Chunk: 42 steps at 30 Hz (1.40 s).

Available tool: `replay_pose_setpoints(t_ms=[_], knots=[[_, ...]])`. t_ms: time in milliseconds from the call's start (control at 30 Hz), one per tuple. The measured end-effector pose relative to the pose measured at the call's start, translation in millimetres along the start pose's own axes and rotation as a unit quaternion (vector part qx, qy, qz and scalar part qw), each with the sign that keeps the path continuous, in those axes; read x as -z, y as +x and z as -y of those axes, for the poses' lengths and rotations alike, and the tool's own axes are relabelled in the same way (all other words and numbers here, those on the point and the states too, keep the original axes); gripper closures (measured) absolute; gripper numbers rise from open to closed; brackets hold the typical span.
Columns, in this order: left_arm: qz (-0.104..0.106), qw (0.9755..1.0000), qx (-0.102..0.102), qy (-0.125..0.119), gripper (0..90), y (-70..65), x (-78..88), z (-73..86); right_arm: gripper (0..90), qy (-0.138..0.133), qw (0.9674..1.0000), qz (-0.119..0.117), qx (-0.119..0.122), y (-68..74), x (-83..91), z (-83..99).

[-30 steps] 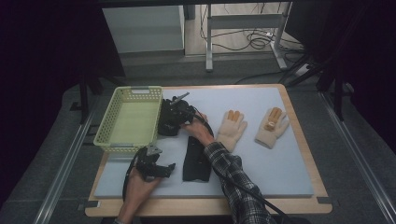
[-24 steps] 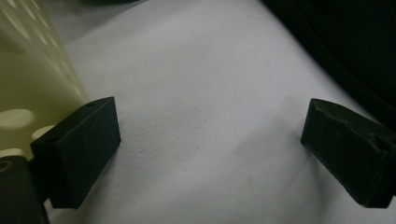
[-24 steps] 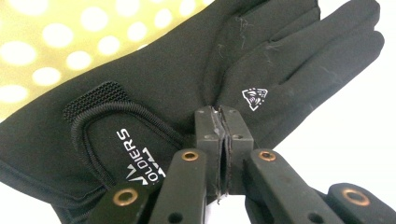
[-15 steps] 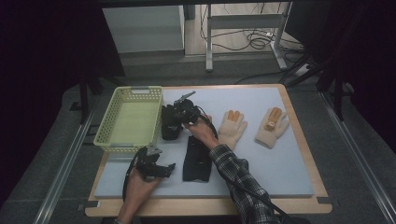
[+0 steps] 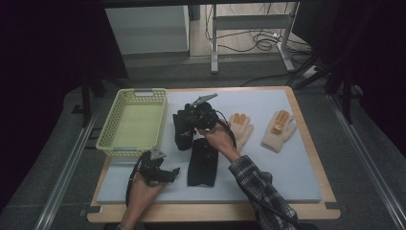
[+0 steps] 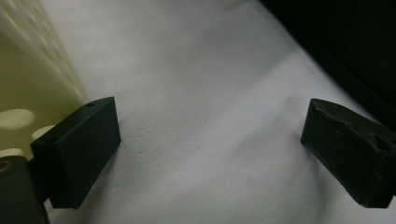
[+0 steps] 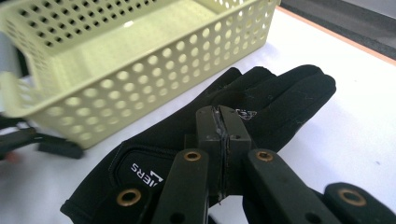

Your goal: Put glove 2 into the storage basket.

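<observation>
- The right gripper (image 5: 184, 125), a second ago spread above the black glove (image 5: 183, 136), has clamped on it and lifted it off the mat (image 5: 287, 163).
- Glove hangs just beside the basket (image 5: 111, 139); drop-in looks next.
- Left gripper (image 5: 168, 173) rests released on the mat.

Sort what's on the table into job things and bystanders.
Job:
right gripper, shut on the lifted black glove
second black glove
yellow basket

Bystanders:
two tan gloves
left gripper, open, resting on the mat
</observation>
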State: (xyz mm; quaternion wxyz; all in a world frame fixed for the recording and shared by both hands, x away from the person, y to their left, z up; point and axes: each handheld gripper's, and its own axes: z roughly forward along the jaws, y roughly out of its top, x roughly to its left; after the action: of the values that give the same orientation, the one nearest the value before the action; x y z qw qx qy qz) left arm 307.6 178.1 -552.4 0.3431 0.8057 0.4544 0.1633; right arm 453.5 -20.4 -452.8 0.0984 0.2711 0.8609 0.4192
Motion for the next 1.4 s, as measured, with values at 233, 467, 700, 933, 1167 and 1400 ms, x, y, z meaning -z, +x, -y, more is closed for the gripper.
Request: replay_pose_setpoints(t_ms=[233,467,700,933,1167,1400], knots=[[0.0,1.0,-0.002,0.0,4.8,0.2,0.1,-0.1,87.8,-0.015,0.9999,0.008,-0.004,11.1,37.8,11.9],[0.0,1.0,0.001,-0.001,4.8,-0.2,-0.1,-0.3,87.8,-0.02,0.9991,0.03,-0.022,25.5,80.0,42.0],[0.0,1.0,0.002,-0.001,4.8,-0.4,-0.1,-0.3,87.7,-0.019,0.9985,0.038,-0.034,45.3,93.5,58.8],[0.001,1.0,0.002,-0.001,4.8,-0.3,-0.2,-0.2,87.7,-0.002,0.998,0.049,-0.04,61.9,74.9,67.5],[0.0,1.0,0.001,-0.002,4.8,-0.2,-0.3,-0.2,85.6,0.006,0.9965,0.067,-0.05,62.0,71.4,97.6],[-0.001,1.0,0.002,-0.001,4.8,-0.4,-0.2,-0.2,69.5,-0.003,0.9959,0.073,-0.054,41.2,82.0,108.1]])
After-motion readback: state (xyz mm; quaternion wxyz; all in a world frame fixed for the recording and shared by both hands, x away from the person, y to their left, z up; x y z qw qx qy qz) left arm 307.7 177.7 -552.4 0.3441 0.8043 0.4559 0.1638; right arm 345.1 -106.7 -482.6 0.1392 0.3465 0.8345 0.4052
